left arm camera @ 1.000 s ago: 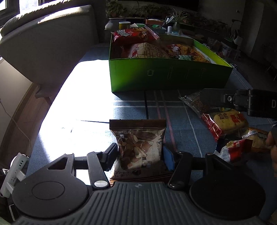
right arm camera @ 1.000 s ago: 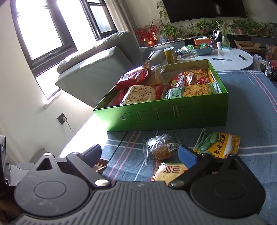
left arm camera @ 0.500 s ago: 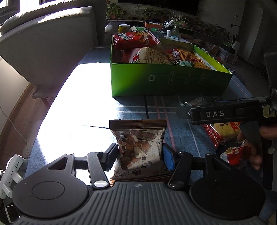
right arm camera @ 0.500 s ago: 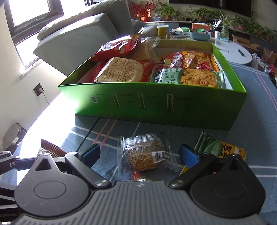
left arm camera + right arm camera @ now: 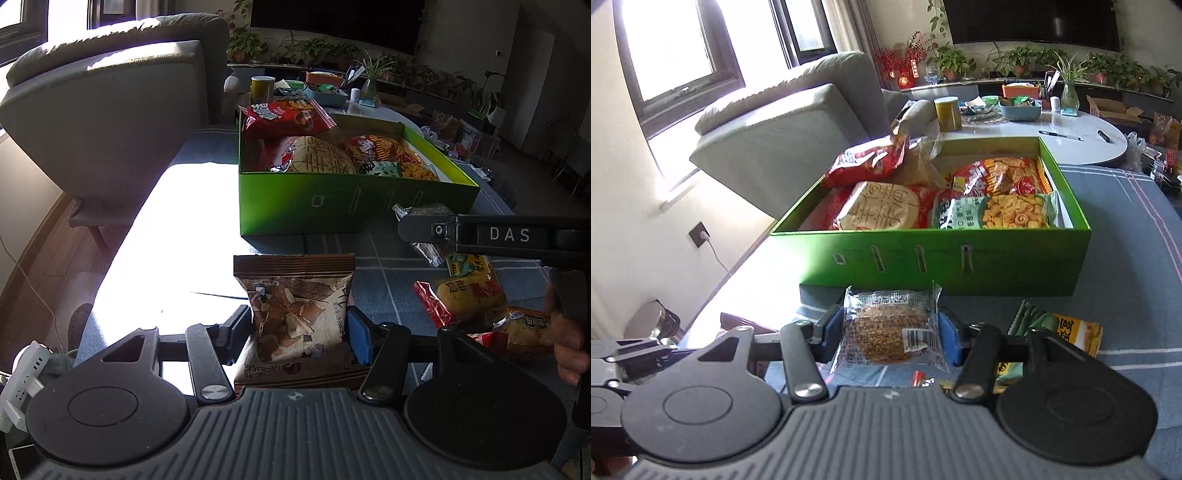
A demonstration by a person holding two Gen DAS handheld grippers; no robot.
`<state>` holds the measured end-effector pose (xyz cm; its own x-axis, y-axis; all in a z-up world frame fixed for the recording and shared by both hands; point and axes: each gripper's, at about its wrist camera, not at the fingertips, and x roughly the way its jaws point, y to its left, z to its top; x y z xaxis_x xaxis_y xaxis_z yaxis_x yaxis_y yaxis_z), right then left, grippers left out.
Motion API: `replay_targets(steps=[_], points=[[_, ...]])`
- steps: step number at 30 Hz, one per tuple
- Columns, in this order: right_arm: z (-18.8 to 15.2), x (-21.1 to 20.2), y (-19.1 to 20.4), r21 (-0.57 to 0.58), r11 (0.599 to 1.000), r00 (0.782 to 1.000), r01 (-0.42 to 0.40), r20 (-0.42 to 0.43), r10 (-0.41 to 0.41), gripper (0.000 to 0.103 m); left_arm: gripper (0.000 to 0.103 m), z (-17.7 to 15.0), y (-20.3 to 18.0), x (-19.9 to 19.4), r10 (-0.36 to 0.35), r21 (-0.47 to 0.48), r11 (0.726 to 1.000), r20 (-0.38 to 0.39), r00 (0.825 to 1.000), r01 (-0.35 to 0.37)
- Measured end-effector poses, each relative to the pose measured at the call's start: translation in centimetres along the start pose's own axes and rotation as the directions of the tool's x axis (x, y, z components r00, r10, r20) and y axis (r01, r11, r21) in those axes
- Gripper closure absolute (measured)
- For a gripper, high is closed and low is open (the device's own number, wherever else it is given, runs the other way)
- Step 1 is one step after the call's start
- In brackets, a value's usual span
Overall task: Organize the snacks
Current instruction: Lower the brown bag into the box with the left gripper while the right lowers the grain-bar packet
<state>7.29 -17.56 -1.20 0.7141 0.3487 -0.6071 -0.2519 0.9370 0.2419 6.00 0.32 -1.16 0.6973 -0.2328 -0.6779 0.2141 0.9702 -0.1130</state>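
Left hand-held gripper [image 5: 295,330] grasps the brown pack [image 5: 295,314]. The right one [image 5: 886,332], jaws just closing, clamps the clear pack [image 5: 892,330]. Both are lifted, likely bound for the green box [image 5: 960,258].

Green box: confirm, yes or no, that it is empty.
No, the green box already holds several snack packets, among them a red bag and a round biscuit pack.
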Motion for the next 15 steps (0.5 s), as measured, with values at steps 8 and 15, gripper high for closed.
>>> replay_targets(steps=[8, 15], points=[[1.7, -3.2, 0.7, 0.000, 0.999, 0.993, -0.045, 0.111, 0.045, 0.031, 0.050, 2.3, -1.0, -1.1, -0.021, 0.020, 1.000, 0.059, 0.998, 0.019], [2.9, -4.1, -0.2, 0.021, 0.999, 0.987, -0.041, 0.154, 0.037, 0.031, 0.050, 4.7, -2.4, -1.5, -0.033, 0.046, 0.999, 0.116, 0.993, 0.028]])
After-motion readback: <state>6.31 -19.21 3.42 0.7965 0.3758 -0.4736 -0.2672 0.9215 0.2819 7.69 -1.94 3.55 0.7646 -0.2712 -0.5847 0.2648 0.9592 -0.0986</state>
